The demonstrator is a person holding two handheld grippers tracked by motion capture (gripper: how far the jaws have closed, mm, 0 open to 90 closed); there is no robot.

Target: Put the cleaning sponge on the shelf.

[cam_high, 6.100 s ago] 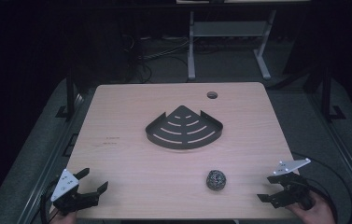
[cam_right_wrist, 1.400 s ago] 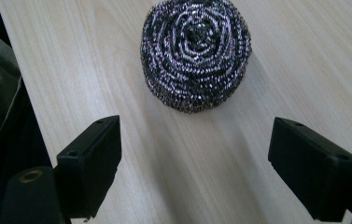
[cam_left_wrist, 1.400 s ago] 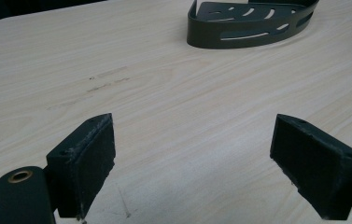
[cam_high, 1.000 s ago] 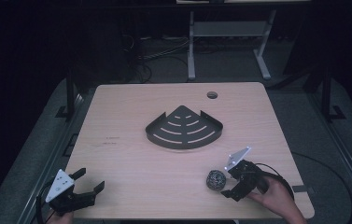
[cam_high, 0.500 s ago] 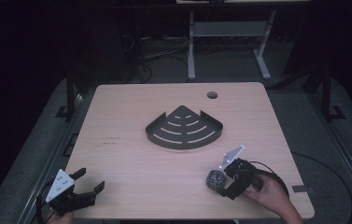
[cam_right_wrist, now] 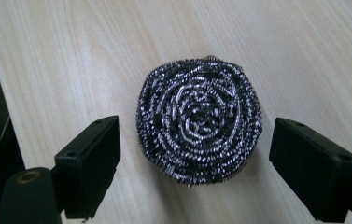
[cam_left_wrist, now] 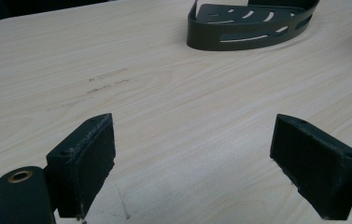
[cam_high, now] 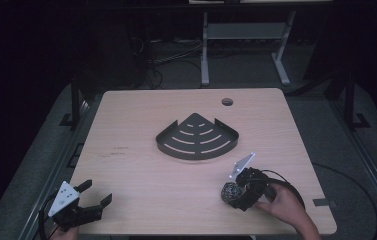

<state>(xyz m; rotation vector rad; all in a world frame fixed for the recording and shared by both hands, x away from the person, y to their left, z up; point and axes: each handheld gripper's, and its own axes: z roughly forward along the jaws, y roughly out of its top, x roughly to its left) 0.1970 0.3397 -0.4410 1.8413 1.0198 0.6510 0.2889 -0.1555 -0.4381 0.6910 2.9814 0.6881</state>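
Observation:
A round steel-wool scourer [cam_high: 229, 192] [cam_right_wrist: 199, 119] lies on the wooden table near its front right. My right gripper [cam_high: 237, 196] [cam_right_wrist: 194, 168] is open, and its two black jaws stand on either side of the scourer without touching it. A dark metal corner shelf basket [cam_high: 197, 140] [cam_left_wrist: 250, 25] with slotted floor rests mid-table. At the front left corner my left gripper [cam_high: 92, 196] [cam_left_wrist: 201, 168] is open over bare wood with nothing between its jaws.
The table [cam_high: 136, 130] has a round cable hole [cam_high: 227, 102] at the back right. Dark floor, cables and a white stand leg [cam_high: 205, 50] lie beyond the far edge. A cable loops from the right gripper off the front right corner.
The right gripper has moved left from the front right corner until its jaws stand around the scourer. The left gripper has shifted slightly toward the front edge.

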